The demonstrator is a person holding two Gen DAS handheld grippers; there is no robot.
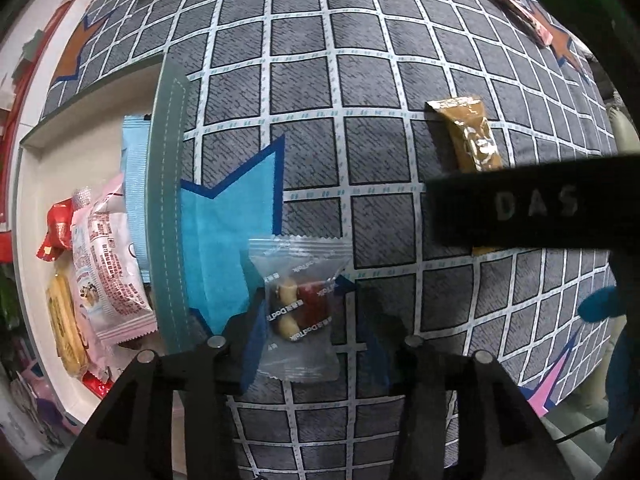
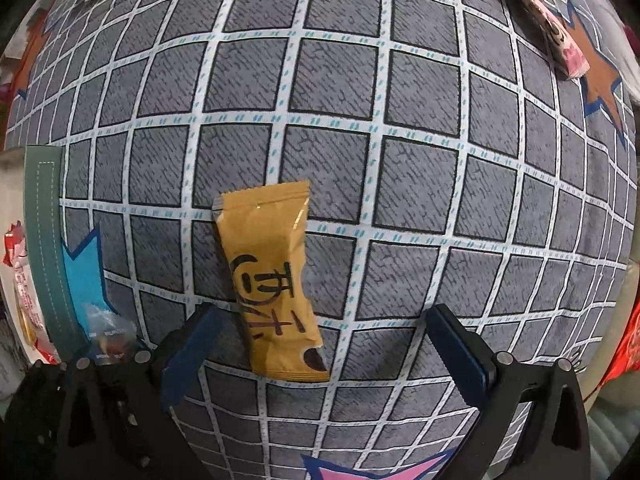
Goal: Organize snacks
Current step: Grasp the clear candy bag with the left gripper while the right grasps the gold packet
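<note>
Grey checked cloth with white grid lines and star patches covers the table under both grippers. Between the blue-padded fingers of the left gripper lies a clear packet holding pale and dark red pieces; the fingers stand apart on either side of it, and whether the left pad touches it I cannot tell. Left of these fingers, past a blue star patch and a green stitched edge, a white tray holds pink, red and yellow snack packs. The right gripper points down with its fingers spread wide, gripping nothing; a tan snack packet lies flat on the cloth between them, nearer the left finger. Far beyond, at the upper right, lies a pink wrapper.
</note>
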